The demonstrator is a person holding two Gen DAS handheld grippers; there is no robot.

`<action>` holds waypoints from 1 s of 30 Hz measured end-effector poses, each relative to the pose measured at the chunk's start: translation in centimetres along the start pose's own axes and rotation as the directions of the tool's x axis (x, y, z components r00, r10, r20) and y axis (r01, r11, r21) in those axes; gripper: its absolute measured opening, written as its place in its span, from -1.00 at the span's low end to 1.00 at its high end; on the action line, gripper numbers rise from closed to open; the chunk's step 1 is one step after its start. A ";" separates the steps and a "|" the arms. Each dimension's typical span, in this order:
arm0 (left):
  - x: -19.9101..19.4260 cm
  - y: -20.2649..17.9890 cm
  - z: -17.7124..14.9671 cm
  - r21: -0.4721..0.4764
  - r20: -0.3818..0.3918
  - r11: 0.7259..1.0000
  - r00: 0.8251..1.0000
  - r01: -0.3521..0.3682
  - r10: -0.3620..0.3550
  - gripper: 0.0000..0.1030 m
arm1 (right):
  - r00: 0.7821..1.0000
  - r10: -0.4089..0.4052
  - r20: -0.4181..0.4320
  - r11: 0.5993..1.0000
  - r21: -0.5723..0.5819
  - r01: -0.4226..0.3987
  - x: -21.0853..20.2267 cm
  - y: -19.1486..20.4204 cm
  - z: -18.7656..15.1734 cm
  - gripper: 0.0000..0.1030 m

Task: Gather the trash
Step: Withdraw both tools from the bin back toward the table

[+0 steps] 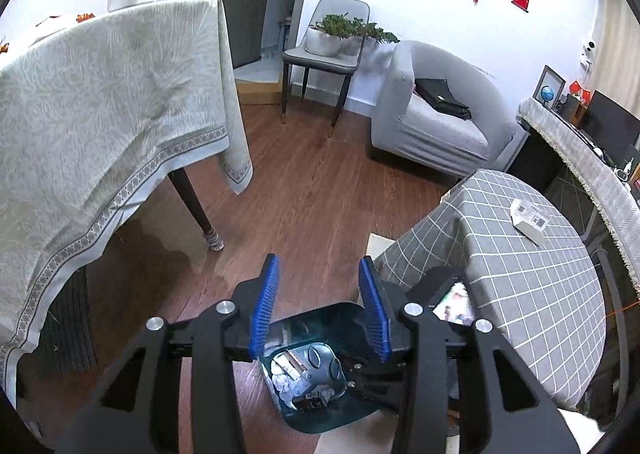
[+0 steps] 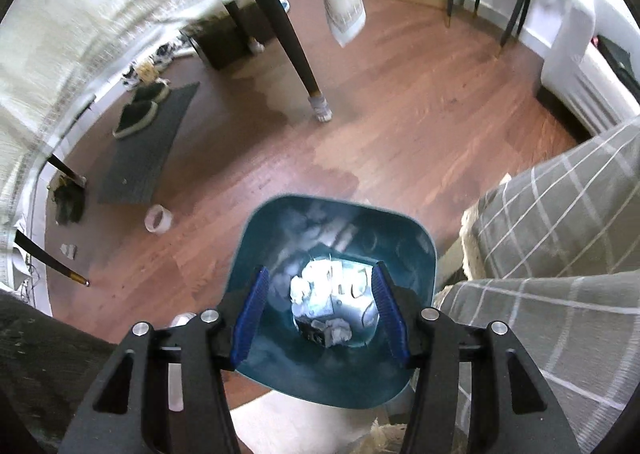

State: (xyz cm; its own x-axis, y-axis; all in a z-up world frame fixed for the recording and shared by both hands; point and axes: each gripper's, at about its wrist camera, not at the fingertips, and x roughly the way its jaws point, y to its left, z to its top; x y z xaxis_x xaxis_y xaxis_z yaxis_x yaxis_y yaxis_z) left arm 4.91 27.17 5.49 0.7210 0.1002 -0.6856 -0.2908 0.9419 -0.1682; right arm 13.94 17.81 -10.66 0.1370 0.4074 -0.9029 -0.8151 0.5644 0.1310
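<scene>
Hovering wide-spread, holding nothing: right hand-held gripper (image 2: 320, 314) above teal trash bin (image 2: 260, 238), crumpled paper trash (image 2: 320, 294) directly below; left hand-held gripper (image 1: 320, 308) likewise wide, empty.

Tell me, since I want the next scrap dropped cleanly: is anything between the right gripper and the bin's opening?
Nothing visible. The right gripper hangs open and empty above the bin, whose mouth is uncovered, with crumpled trash at the bottom.
</scene>
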 end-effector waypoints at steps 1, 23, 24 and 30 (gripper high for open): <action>0.0 -0.1 0.1 0.000 0.004 1.000 1.000 -0.004 0.004 -0.13 | 1.000 0.004 0.020 1.000 -0.003 -0.004 -0.9 0.0 0.2 0.05; 1.6 -4.1 0.9 0.039 0.020 0.999 1.000 0.014 -0.014 0.22 | 0.953 -0.091 0.288 0.995 0.062 0.076 -14.2 -5.3 -1.1 0.03; 1.8 -4.4 0.8 0.044 0.019 0.999 1.000 0.016 -0.017 0.22 | 0.951 -0.097 0.292 0.994 0.070 0.080 -14.4 -5.6 -1.3 0.03; 3.0 -6.8 0.6 0.066 0.009 0.997 0.999 0.050 -0.050 0.25 | 0.941 -0.145 0.304 0.985 0.134 0.108 -16.0 -9.1 -3.0 0.02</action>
State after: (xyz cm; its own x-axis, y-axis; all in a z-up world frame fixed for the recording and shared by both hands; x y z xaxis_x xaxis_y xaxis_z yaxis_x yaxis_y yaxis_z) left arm 9.42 21.26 5.05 0.7402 0.0554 -0.6701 -0.2126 0.9648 -0.1551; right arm 17.52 4.01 1.34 0.4186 0.5203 -0.7444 -0.7128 0.6961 0.0858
